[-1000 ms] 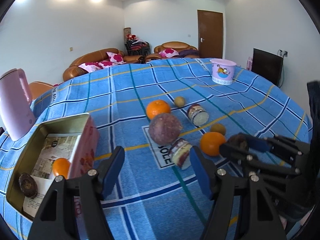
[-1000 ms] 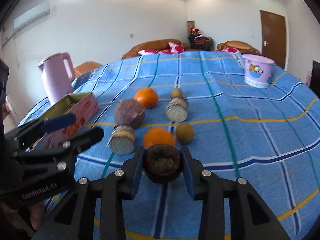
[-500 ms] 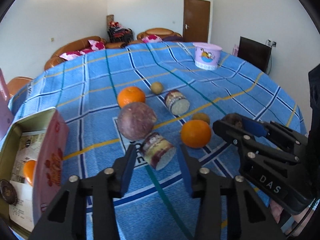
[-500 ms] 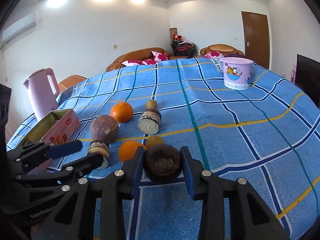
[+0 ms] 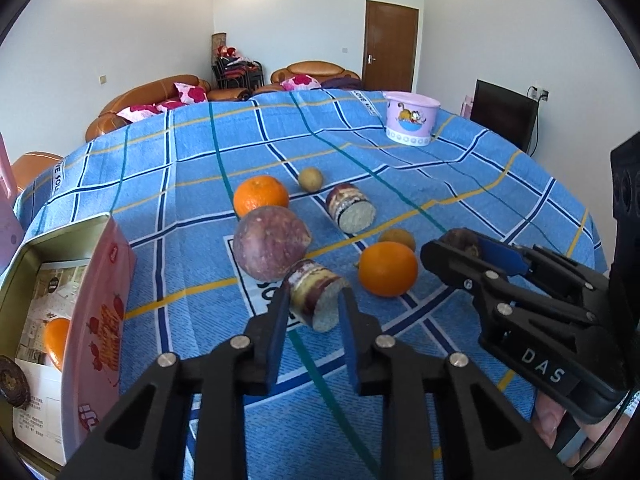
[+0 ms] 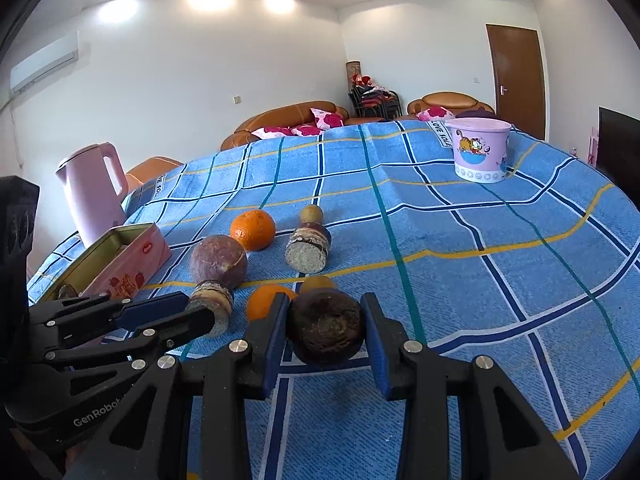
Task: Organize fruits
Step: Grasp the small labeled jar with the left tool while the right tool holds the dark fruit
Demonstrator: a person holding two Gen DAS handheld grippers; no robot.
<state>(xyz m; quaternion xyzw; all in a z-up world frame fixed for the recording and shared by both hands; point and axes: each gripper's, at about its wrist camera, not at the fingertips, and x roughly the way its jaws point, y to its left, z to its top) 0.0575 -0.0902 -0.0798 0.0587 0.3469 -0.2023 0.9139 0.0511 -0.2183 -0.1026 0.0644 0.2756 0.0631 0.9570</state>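
My left gripper [image 5: 314, 312] has closed around a cut purple-skinned piece [image 5: 316, 300] lying on the blue checked cloth [image 5: 168, 184]. My right gripper [image 6: 325, 322] is shut on a dark brown round fruit [image 6: 326, 328], held just above the cloth; it also shows in the left wrist view [image 5: 460, 240]. On the cloth lie a big purple fruit [image 5: 270, 242], two oranges [image 5: 260, 196] [image 5: 387, 268], a second cut piece [image 5: 352, 214] and two small brownish fruits [image 5: 310, 179] [image 5: 396, 237]. A pink tin box [image 5: 96, 304] at the left holds an orange [image 5: 56, 342] and a dark fruit [image 5: 14, 380].
A pink cartoon tub [image 5: 410, 124] stands at the far right of the table. A pink kettle [image 6: 94, 188] stands behind the tin box. Sofas and a door lie beyond the table.
My left gripper moved forward and right and its fingers closed in around the near cut piece. My right gripper rose a little, still holding the dark fruit.
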